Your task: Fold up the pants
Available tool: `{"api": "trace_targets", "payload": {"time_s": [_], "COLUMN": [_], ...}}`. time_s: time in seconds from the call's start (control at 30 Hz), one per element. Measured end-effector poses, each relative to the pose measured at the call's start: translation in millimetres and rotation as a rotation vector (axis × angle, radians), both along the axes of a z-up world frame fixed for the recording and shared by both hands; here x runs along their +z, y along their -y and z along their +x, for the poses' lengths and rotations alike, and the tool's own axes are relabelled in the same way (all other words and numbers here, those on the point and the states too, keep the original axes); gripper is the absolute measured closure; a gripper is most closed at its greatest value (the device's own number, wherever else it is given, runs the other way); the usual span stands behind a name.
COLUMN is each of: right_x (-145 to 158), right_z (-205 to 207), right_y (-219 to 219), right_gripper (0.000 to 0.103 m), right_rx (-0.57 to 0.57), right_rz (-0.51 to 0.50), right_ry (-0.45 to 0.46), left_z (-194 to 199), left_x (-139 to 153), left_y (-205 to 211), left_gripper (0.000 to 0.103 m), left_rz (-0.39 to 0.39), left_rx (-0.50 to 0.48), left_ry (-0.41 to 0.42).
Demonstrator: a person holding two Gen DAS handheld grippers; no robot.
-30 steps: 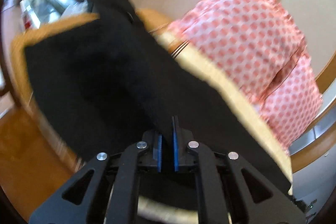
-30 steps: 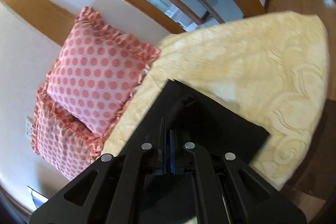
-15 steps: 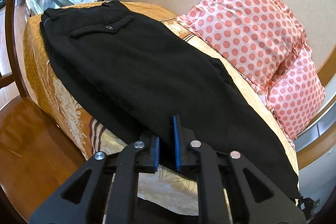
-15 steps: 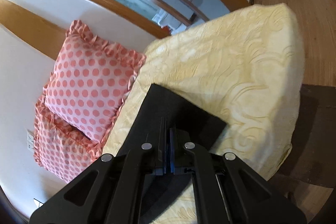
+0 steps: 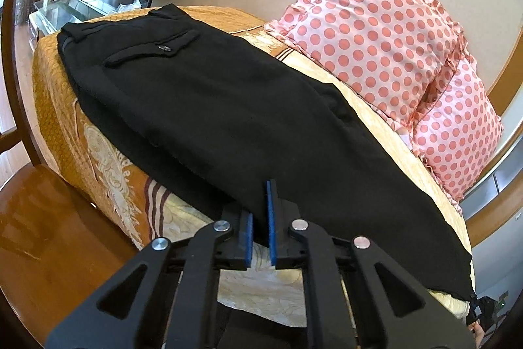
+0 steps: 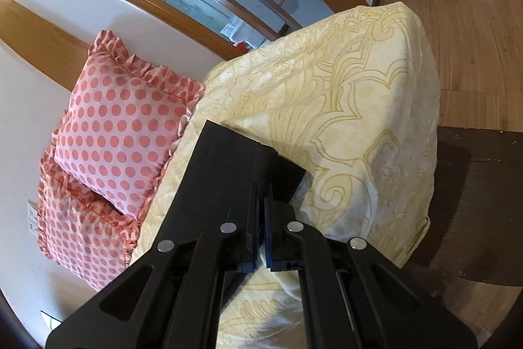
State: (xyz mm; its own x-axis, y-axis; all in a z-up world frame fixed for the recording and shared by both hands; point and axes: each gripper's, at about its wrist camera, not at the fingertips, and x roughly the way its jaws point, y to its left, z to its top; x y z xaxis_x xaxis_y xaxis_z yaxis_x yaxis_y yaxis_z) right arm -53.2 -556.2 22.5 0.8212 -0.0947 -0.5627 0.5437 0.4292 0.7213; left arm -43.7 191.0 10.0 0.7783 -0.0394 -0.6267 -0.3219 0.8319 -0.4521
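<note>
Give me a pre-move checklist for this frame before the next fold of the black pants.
1. Pants lie flat along the bed: ok.
2. Left gripper released, jaws slightly apart at the near edge: ok.
3. Right gripper pinching the leg end: cannot tell, jaws nearly shut.
4. Waistband fully on the bed: ok.
5. Pillows apart from the pants: ok.

Both views are bright, sharp and free of motion blur. Daylight reflects as glare on the wooden floor. The black pants show little surface detail. Fisheye distortion bends straight lines strongly, and the corners fall into dark vignette.
</note>
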Motion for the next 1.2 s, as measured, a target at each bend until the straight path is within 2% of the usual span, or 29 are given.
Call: {"api": "trace_targets", "payload": {"time_s": [0.2,0.23,0.3,0.33,0.37,0.4,0.5,0.53,0.57,0.63,0.7,0.73,0.8,0.9,1.0,1.03,1.07,1.1,1.2], "right_x": [9,12,15,18,19,19,17,17,17,14,14,9,3,26,66,84,92,104,109], "right_z": [-3,-6,-12,-17,-19,-21,-19,-16,-13,-4,0,3,4,17,52,74,85,106,141], "right_y": [-6,-5,-2,0,2,4,6,5,3,-3,-10,-10,-11,-30,-74,-107,-128,-170,-268], "right_gripper": [0.098,0.092,0.069,0.047,0.044,0.045,0.048,0.052,0.059,0.061,0.077,0.093,0.095,0.095,0.095,0.095,0.095,0.095,0.095], "right_rx": [0.015,0.005,-0.031,-0.053,-0.064,-0.071,-0.053,-0.049,-0.036,-0.007,0.004,0.022,0.026,0.072,0.24,0.359,0.427,0.564,0.855], "right_rz": [-0.062,-0.059,-0.063,-0.072,-0.08,-0.085,-0.078,-0.083,-0.081,-0.072,-0.095,-0.071,-0.041,-0.115,-0.165,-0.18,-0.187,-0.19,-0.164], "right_ry": [-0.051,-0.062,-0.075,-0.064,-0.054,-0.05,-0.037,-0.041,-0.041,-0.036,-0.04,-0.033,0.0,0.071,0.178,0.232,0.26,0.303,0.351], "left_z": [-1,-1,-4,-7,-11,-16,-30,-31,-31,-26,-20,-16,-3,8,12,13,14,13,10], "left_x": [-1,0,3,5,7,12,29,33,38,45,45,42,32,13,10,9,9,8,8], "left_y": [-2,-2,-2,-1,-2,-2,-1,-1,-1,0,-1,-3,-7,-15,-6,-3,-2,-1,-4], "left_gripper": [0.096,0.093,0.091,0.084,0.078,0.065,0.051,0.045,0.042,0.037,0.033,0.03,0.03,0.03,0.029,0.027,0.027,0.026,0.026], "left_rz": [-0.011,-0.008,0.005,0.007,0.014,0.035,0.119,0.137,0.154,0.177,0.173,0.166,0.145,0.112,0.181,0.198,0.209,0.217,0.188], "left_rx": [-0.02,-0.028,-0.041,-0.042,-0.035,-0.012,0.058,0.068,0.07,0.08,0.08,0.071,0.061,0.047,0.036,0.033,0.033,0.036,0.048], "left_ry": [-0.001,-0.001,0.012,0.019,0.031,0.053,0.141,0.159,0.177,0.203,0.208,0.204,0.151,0.093,0.078,0.074,0.071,0.07,0.085]}}
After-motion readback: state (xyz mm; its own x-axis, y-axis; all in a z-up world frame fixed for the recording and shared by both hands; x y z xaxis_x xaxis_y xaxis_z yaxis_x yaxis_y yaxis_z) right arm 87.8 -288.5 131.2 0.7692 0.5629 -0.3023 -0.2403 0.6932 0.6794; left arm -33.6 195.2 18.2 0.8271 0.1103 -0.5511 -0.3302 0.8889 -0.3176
